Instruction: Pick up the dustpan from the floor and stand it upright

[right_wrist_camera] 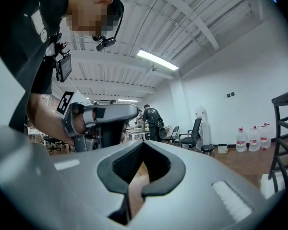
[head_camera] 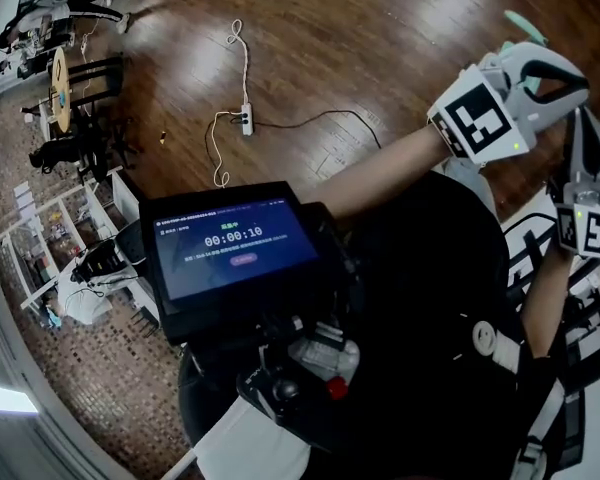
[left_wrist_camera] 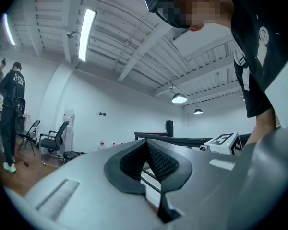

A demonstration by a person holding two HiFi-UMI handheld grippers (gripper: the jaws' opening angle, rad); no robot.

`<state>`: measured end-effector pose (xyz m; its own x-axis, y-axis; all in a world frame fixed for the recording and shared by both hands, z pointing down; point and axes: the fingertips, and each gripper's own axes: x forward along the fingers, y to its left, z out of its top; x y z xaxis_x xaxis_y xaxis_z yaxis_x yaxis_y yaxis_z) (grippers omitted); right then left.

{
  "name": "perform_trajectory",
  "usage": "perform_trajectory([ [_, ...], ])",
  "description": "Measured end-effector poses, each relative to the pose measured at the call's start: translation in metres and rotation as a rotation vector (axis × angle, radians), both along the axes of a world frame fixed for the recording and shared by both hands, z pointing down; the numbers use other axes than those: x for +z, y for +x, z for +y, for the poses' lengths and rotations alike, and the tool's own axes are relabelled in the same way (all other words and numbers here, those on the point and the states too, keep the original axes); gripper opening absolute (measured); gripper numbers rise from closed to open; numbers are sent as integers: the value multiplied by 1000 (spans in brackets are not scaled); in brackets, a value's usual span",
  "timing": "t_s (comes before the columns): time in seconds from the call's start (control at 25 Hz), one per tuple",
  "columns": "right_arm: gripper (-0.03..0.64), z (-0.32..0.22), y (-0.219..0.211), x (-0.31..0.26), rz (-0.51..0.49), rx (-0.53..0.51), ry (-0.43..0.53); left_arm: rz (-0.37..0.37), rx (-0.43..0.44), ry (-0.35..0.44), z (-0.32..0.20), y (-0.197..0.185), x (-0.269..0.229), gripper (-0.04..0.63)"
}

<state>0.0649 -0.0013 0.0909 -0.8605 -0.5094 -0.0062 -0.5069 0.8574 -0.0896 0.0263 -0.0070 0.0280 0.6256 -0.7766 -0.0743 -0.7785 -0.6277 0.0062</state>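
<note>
No dustpan shows clearly in any view; only a pale green tip [head_camera: 521, 22] sticks out behind my left gripper, and I cannot tell what it is. My left gripper [head_camera: 555, 76] is held up level at the head view's right edge, its marker cube [head_camera: 477, 111] towards me. Just below it is my right gripper [head_camera: 584, 143]. In the left gripper view the left gripper [left_wrist_camera: 146, 145] has its pads meeting with nothing between them. The right gripper [right_wrist_camera: 143, 145] is shut and empty too, and it looks at the left gripper's grey handle [right_wrist_camera: 103, 116].
A chest-mounted screen [head_camera: 230, 243] fills the middle of the head view. A power strip [head_camera: 247, 120] with cables lies on the wood floor. Shelves and chairs [head_camera: 70, 118] stand at the left. A person [left_wrist_camera: 12, 114], an office chair [left_wrist_camera: 55, 143] and water bottles [right_wrist_camera: 252, 138] stand further off.
</note>
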Motion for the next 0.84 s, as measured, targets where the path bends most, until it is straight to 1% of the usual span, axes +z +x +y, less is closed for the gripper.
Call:
perform_trajectory([
  [0.12,2,-1,-9,0,0,-2,-14,31,17,9,3,-1,-7,17],
  [0.2,2,3,5,2,26,-1,-17,57,17,-2,6,11,-1,17],
  [0.24,2,4,10,4,32,0,-10,58,12,-1,7,13,2,17],
  [0.36,2,1,-3,9,-3,-16,9,44,-3,18,6,1,5,17],
  [0.44,2,-1,-6,10,-11,-32,20,63,-14,33,6,-1,3,17],
  [0.48,2,-4,-9,9,-18,-36,29,63,-18,41,4,-4,2,17],
  [0.64,2,-19,-19,-2,-38,-29,36,1,-19,23,-7,-12,1,17],
  [0.84,2,-18,-21,3,-19,-40,44,12,-22,35,-5,-11,5,17],
])
